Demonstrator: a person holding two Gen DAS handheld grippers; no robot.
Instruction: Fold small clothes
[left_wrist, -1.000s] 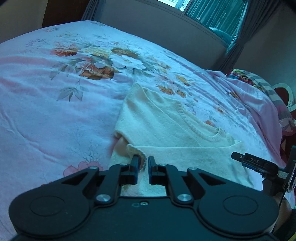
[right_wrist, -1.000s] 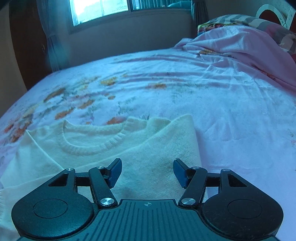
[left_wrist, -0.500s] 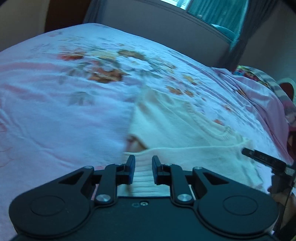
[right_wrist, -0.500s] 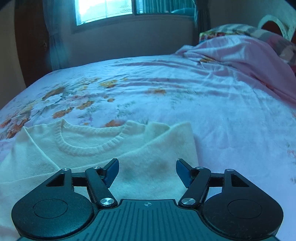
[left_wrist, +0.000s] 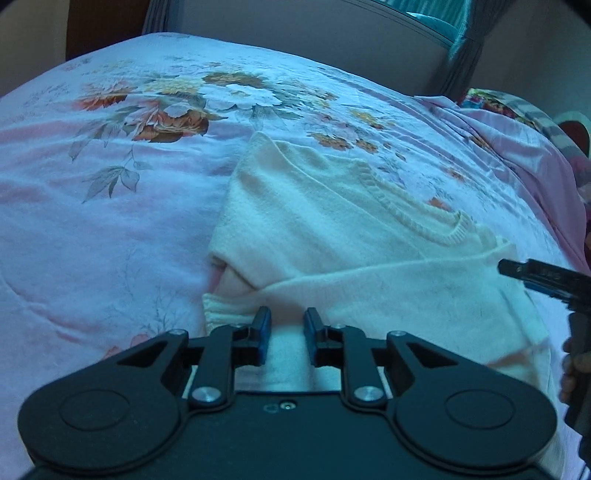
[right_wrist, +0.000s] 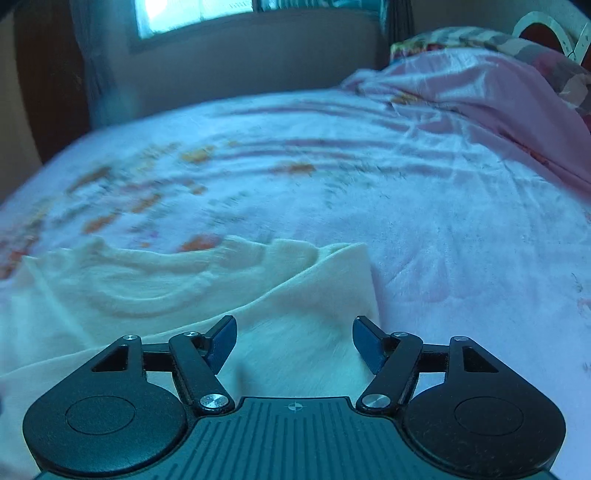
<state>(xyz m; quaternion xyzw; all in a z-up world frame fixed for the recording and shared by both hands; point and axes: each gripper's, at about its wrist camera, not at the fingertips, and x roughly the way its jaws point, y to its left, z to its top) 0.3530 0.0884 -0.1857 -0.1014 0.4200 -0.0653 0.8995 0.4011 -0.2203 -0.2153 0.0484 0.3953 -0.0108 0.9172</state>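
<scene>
Left wrist view
Sweater: a cream knitted sweater (left_wrist: 332, 229) lies flat on the bed (left_wrist: 110, 221), its ribbed round neckline toward the far right and one part folded across the near body.
Left claw: the left claw (left_wrist: 287, 334) hangs low over the near edge of the sweater; its jaws have just been opening and now stand a narrow gap apart, with cloth visible below the gap and neither blue pad pressing on it.
Right claw in this view: one black finger with a blue pad of the right claw (left_wrist: 543, 275) reaches in from the right edge over the sweater's right side; a hand shows below it at the frame edge.
Bedding: pink sheet with a large flower print; a crumpled pink blanket (left_wrist: 524, 155) lies at the far right.

Right wrist view
Sweater: the sweater (right_wrist: 147, 295) fills the lower left, blurred around the neckline; its right corner lies just ahead of the claw.
Right claw: jaws (right_wrist: 293, 338) spread wide, empty, poised over the sweater's right edge, pads clear of the cloth.
Background: a window (right_wrist: 192, 18) above the wall beyond the bed.
</scene>
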